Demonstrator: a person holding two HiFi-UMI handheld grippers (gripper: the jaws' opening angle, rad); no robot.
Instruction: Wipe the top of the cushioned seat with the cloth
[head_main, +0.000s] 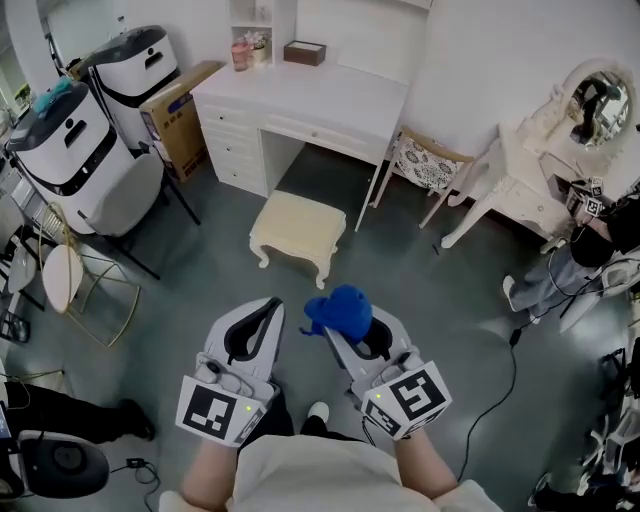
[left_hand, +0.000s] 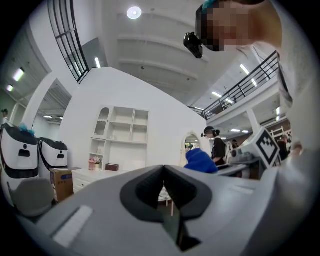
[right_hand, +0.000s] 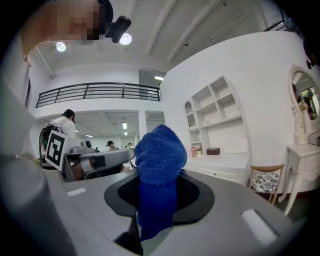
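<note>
Open grey floor (head_main: 200, 270) surrounds the one cushioned seat (head_main: 297, 232), which stands just in front of the white surface (head_main: 310, 95). In the head view the seat lies at 11 o'clock from the right hand-held gripper (head_main: 345, 325), well apart. In the left gripper view, the left hand-held gripper (left_hand: 163, 172) is pressed together and empty. In the right gripper view, the right one pinches the single blue cloth (right_hand: 160, 155), bunched above its jaws.
</note>
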